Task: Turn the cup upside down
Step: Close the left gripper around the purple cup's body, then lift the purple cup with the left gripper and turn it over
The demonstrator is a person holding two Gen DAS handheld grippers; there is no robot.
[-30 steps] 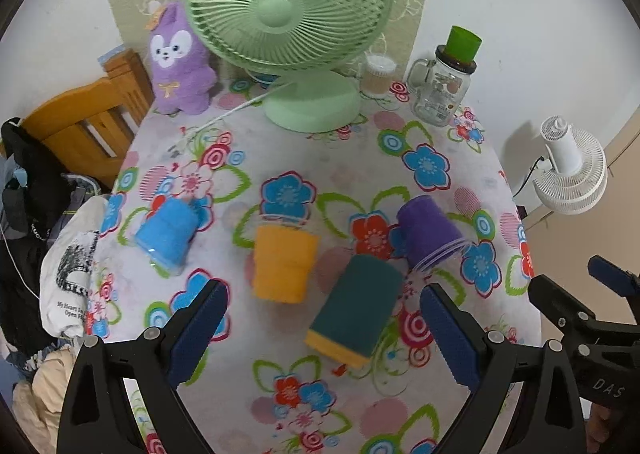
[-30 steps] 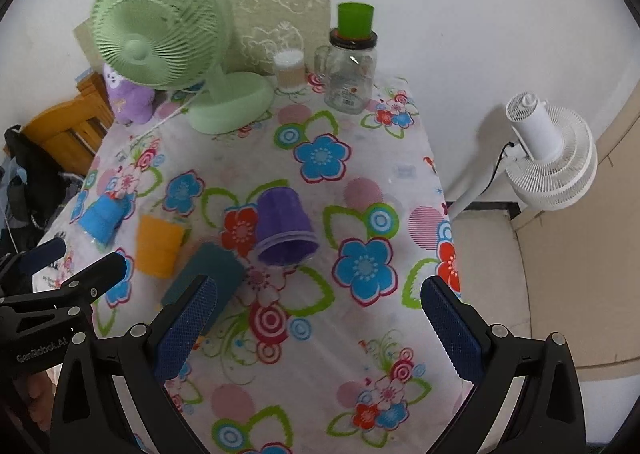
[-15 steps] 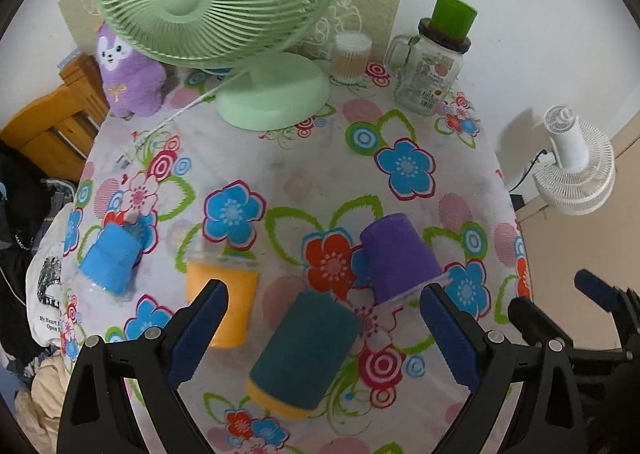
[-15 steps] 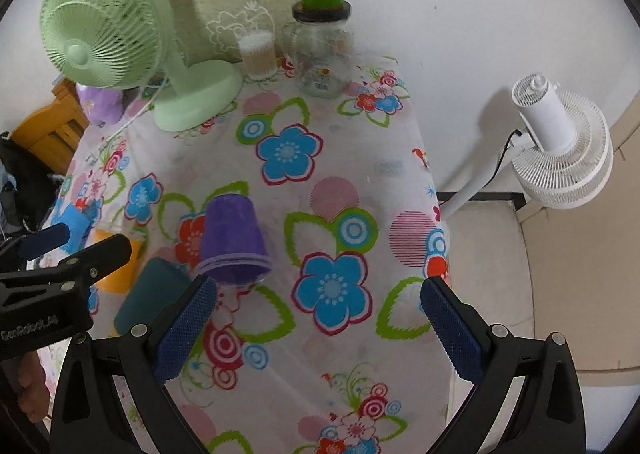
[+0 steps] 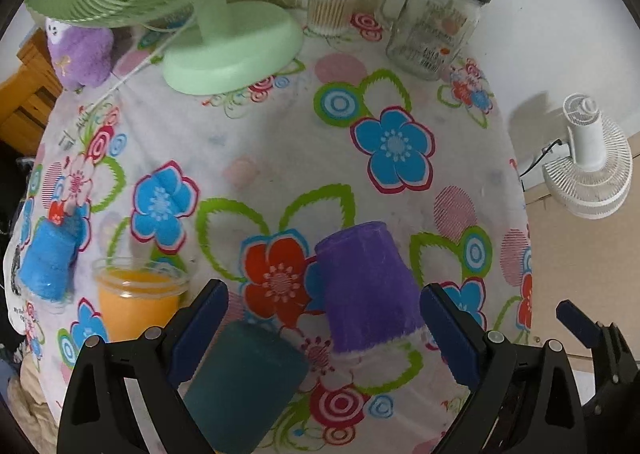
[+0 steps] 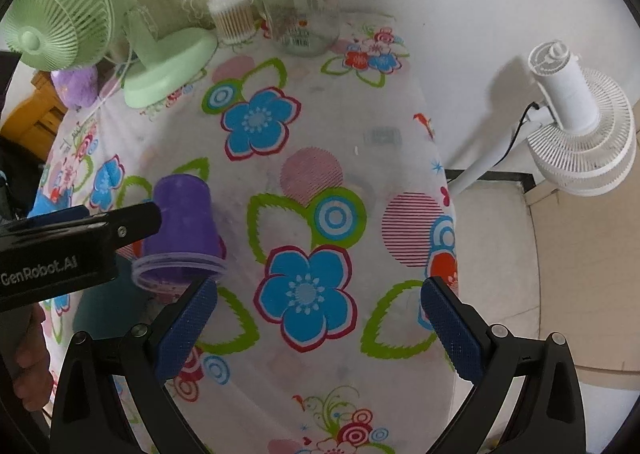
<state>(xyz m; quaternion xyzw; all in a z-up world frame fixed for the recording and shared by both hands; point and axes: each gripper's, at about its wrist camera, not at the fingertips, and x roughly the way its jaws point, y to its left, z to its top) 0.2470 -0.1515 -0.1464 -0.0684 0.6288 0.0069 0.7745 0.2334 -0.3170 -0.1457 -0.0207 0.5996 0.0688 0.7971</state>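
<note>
A purple cup (image 5: 370, 286) lies on its side on the flowered tablecloth (image 5: 280, 141), its mouth toward me. My left gripper (image 5: 324, 328) is open, its blue pads on either side of the cup without touching it. A teal cup (image 5: 244, 378) lies on its side at the left pad. An orange cup (image 5: 134, 300) stands upright and a blue cup (image 5: 50, 260) lies at the far left. My right gripper (image 6: 318, 320) is open and empty over the cloth, right of the purple cup (image 6: 182, 232). The left gripper's finger (image 6: 80, 238) crosses that view.
A green desk fan (image 5: 224, 45), a purple plush toy (image 5: 78, 53), a cotton-swab jar (image 5: 332, 3) and a glass jar with a green lid (image 5: 438, 21) stand at the table's back. A white floor fan (image 6: 576, 125) stands beyond the right edge. A wooden chair (image 5: 24, 101) is left.
Both grippers have moved forward and lower over the table. The left gripper now has the purple cup between its open pads. The right gripper has shifted right of the cup.
</note>
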